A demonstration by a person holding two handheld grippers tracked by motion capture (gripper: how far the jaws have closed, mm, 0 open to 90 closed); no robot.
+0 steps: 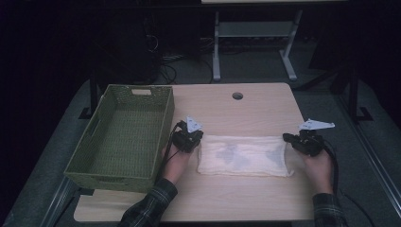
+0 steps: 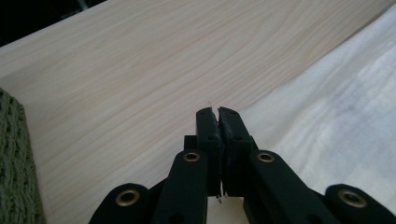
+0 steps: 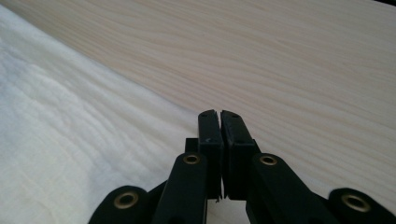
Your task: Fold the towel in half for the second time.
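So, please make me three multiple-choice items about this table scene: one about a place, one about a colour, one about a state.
1. Where does the basket stand relative to the white cloth?
A. to its left in the high view
B. to its right
C. on top of it

2. What colour is the basket?
A. red
B. green
C. blue

3. How do the jaws of the left tool stand?
A. wide open
B. closed on a cup
C. closed together at the cloth's edge

Answers:
1 A, the high view shows the basket on the left part of the table.
2 B, its woven walls look green.
3 C, the left gripper view shows the jaws pressed together.
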